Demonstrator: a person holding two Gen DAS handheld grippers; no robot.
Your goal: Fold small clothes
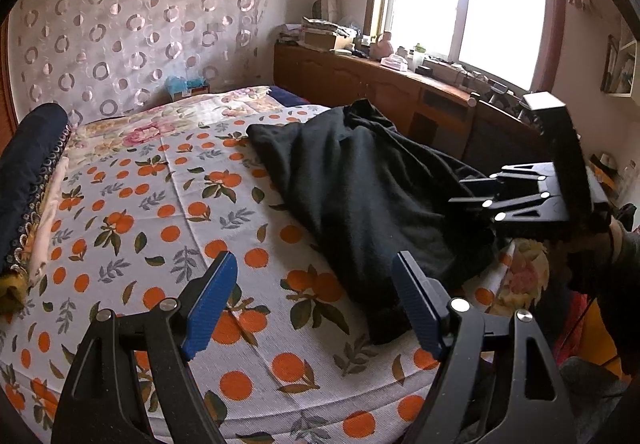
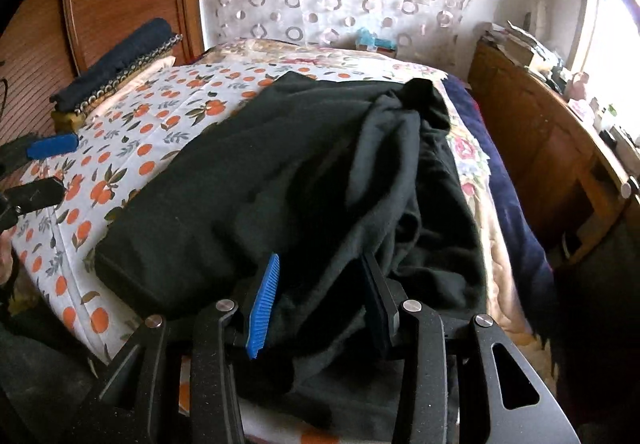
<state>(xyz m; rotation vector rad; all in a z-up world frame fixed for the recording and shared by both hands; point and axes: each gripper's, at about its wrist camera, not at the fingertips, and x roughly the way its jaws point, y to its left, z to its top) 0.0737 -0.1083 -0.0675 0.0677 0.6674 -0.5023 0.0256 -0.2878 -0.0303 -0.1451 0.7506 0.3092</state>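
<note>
A black garment (image 1: 360, 180) lies rumpled on the bed, over the orange-print sheet (image 1: 160, 212); in the right wrist view it (image 2: 260, 172) fills the middle. My left gripper (image 1: 316, 304) is open and empty, just above the sheet, with its right finger beside the garment's near corner. My right gripper (image 2: 320, 300) has its blue pads on either side of a bunched near edge of the garment, jaws part open, cloth between them. The right gripper also shows in the left wrist view (image 1: 476, 200), at the garment's right edge.
Folded dark clothes (image 1: 28, 180) are stacked at the bed's left edge. A wooden cabinet (image 1: 360, 84) with clutter runs under the window on the right. A floral quilt (image 1: 180, 116) covers the far end of the bed. A circle-patterned curtain hangs behind.
</note>
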